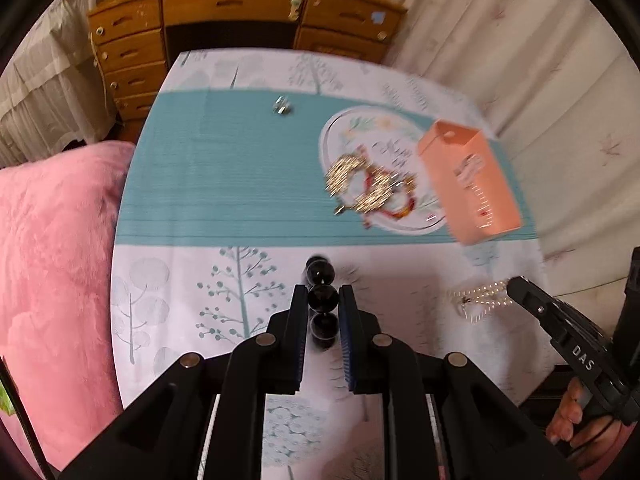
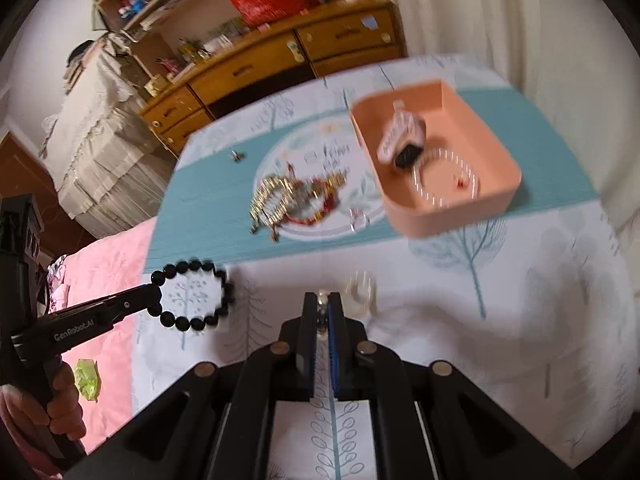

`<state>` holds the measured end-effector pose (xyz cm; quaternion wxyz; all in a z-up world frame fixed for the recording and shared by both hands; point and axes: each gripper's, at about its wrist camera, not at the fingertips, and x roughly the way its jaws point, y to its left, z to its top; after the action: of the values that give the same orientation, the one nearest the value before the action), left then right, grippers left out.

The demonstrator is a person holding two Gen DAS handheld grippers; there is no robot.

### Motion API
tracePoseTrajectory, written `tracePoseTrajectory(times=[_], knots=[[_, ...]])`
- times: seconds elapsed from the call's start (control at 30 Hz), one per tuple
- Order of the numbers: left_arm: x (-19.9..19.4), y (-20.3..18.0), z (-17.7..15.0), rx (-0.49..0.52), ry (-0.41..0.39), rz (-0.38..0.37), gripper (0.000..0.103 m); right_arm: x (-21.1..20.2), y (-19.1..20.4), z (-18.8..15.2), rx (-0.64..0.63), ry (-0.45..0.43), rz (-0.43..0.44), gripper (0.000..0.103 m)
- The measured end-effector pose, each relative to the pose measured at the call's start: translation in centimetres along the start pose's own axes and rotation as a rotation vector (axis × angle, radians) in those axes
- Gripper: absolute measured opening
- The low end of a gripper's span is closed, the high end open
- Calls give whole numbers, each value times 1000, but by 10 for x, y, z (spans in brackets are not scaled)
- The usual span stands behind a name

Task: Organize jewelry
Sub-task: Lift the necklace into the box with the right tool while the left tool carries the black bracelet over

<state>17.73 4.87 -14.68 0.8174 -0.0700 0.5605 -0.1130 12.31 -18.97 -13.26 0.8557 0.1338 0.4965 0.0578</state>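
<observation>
Black bead bracelet (image 1: 322, 300) pinched in left gripper (image 1: 323, 294) — lifted.

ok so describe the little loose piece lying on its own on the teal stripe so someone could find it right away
Start at the tablecloth and find its wide teal band. On that band sits a round plate heaped with gold and red jewelry; look away from the peach box, past the plate's other side. There a small metallic trinket lies alone on bare teal, touching nothing.
</observation>
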Motion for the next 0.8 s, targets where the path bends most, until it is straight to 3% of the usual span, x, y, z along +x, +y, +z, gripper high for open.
tracePoseTrajectory(times=[0.43,0.6,0.8], knots=[[-59,-69,38,71,-160,-48,12,-63,-12,74,-119,-191,4,5],[-63,-102,52,76,-198,-41,12,-63,-30,103,-112,-204,32,5],[-48,-129,73,25,-214,-51,12,-42,-51,127,-138,-146,70,5]])
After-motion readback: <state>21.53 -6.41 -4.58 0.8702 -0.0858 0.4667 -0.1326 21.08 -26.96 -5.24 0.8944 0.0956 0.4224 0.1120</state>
